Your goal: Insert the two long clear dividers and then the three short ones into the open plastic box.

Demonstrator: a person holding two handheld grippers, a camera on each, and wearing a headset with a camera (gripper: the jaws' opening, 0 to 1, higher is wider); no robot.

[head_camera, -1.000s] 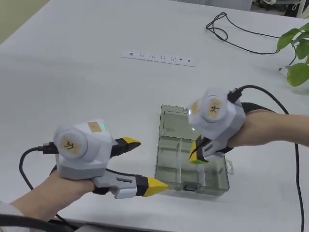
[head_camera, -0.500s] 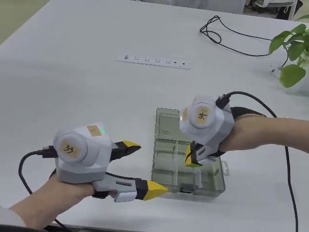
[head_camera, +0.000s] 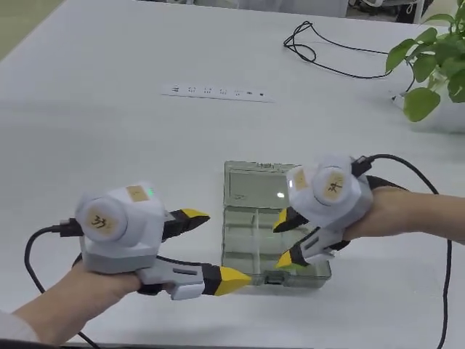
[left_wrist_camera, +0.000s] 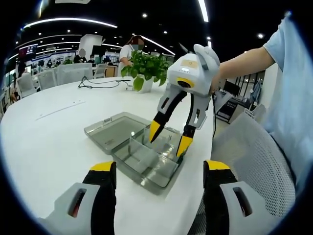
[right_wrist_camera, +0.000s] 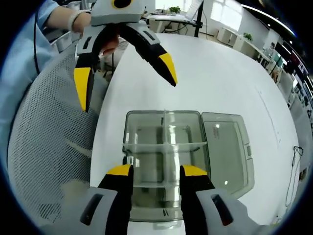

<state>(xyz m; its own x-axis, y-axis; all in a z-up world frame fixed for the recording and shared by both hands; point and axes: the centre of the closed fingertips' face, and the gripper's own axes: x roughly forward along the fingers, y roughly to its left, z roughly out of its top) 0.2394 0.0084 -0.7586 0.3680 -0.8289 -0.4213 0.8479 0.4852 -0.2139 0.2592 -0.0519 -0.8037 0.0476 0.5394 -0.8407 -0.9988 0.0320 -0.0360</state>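
Clear plastic, faintly grey: in the head view, the open box (head_camera: 276,240) sits on the white table (head_camera: 131,123) near its front edge, its lid (head_camera: 254,182) folded flat on the far side. I can make out clear dividers (head_camera: 256,231) standing inside the box, one running lengthwise and at least one crossing it; their full number I cannot tell. The left gripper (head_camera: 218,246) hangs just left of the box, yellow-tipped jaws spread wide and holding nothing, the nearer tip close to the box's front left corner. The right gripper (head_camera: 282,241) comes in from the right, its jaws parted and empty, both tips over the box's right half. Farther back lie a white power strip (head_camera: 218,93) and a looped black cable (head_camera: 320,52), with a green plant (head_camera: 429,65) at the far right. In the left gripper view, my own two jaws stand well apart at the bottom with nothing between them; beyond them the box rests with its lid lying open to the left, and the right gripper points down into it, tips spread just above the compartments. In the right gripper view, my jaws frame the near end of the box from above, a modest gap between them, gripping nothing; a long divider runs away from me down the middle and a short one crosses it. The left gripper reaches in from the top, wide open, above a white mesh chair (right_wrist_camera: 54,127).
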